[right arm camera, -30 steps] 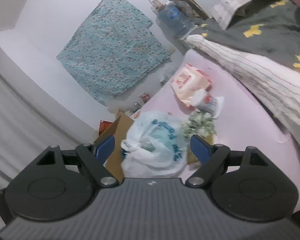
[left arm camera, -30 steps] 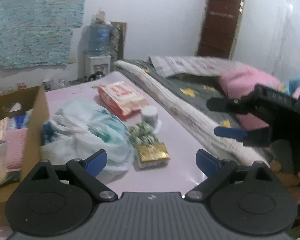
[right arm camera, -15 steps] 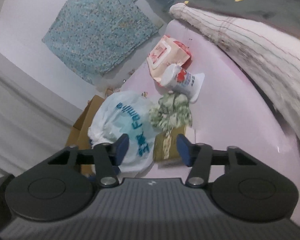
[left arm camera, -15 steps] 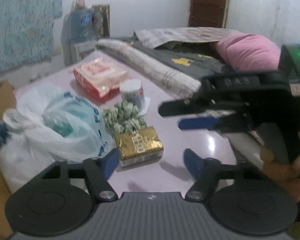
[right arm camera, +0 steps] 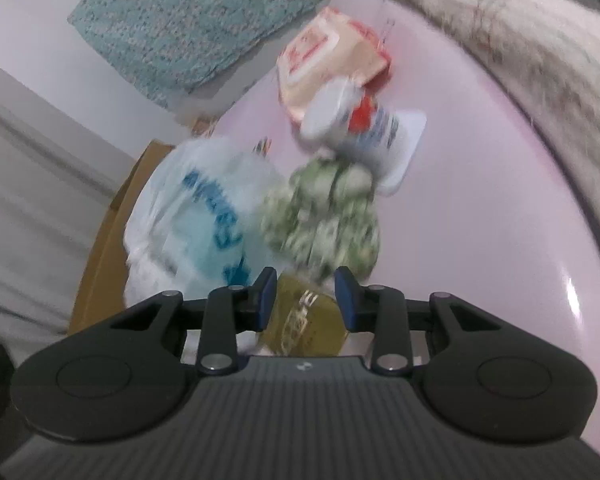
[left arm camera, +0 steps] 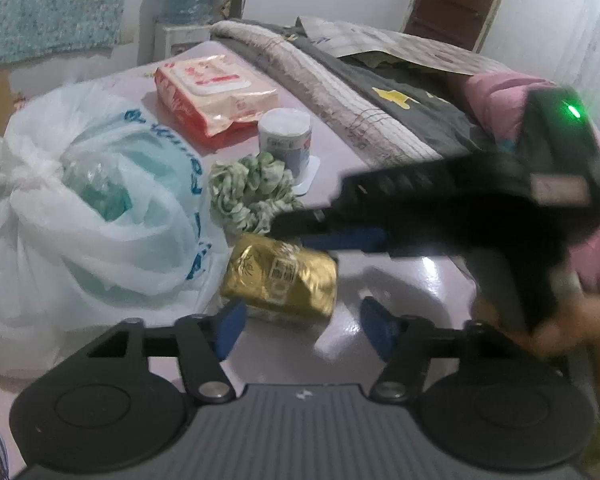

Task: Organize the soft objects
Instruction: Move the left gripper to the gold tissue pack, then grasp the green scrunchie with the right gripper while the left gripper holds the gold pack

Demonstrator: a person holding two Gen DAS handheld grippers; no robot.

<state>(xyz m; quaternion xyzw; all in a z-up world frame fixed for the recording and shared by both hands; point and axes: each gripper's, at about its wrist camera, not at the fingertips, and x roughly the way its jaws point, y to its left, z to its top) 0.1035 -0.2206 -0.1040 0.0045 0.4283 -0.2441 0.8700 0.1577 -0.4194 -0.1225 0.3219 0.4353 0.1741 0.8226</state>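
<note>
A gold foil packet lies on the pink table, just beyond my left gripper. That gripper is open, with nothing between its fingers. Behind the packet sits a green patterned scrunchie. My right gripper, blurred, reaches in from the right over the packet's far edge. In the right wrist view the right gripper has its jaws closing, a gap still showing. The packet lies below that gap and the scrunchie is just ahead. The pads touch neither.
A knotted white plastic bag fills the left. A red-and-white wipes pack and a small white cup sit further back. A cardboard box stands beyond the bag. Rumpled bedding and a pink pillow border the right.
Both grippers came down and closer to the gold packet and scrunchie. Both pairs of jaws narrowed, the right far more. The right gripper swung in from the right over the packet.
</note>
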